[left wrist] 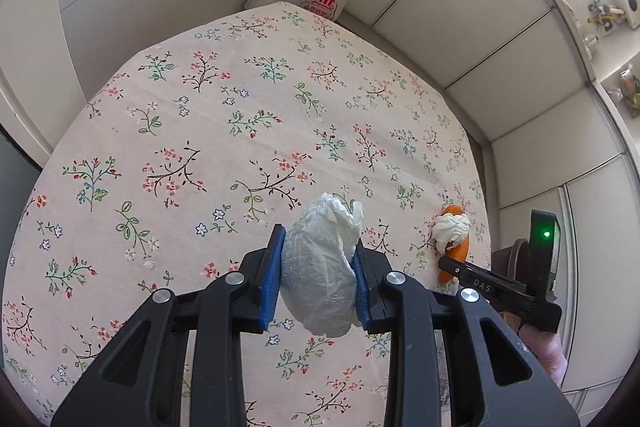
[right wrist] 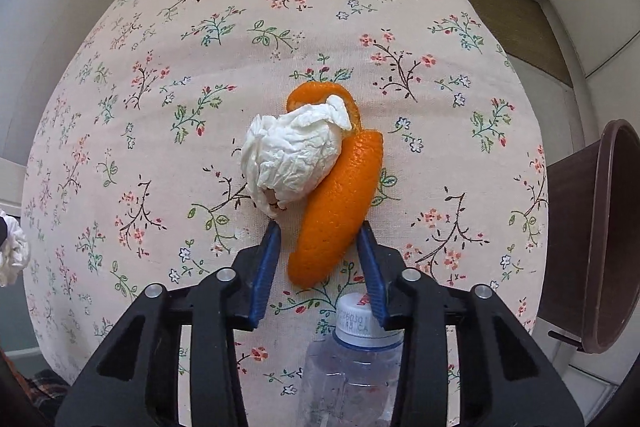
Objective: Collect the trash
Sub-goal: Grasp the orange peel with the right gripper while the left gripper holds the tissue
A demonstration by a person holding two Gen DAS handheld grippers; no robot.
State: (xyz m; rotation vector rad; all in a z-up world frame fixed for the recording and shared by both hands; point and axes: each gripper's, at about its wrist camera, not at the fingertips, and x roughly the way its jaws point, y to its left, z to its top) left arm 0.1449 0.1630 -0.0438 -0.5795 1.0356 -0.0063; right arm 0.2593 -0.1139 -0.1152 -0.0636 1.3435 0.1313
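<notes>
Half-hidden orange peel (right wrist: 340, 203) under tissue (right wrist: 292, 159)

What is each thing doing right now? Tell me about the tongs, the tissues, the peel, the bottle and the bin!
Left tongs: shut on a crumpled tissue.
Right tongs: around the orange peel, left pad not touching.
Orange peel: lying on the tablecloth.
Second tissue: crumpled, resting against the peel.
Bottle: capped, looks empty.
Brown bin: open.

Crumpled paper tissue (left wrist: 320, 271), matt cloth tablecloth (left wrist: 240, 131)
</notes>
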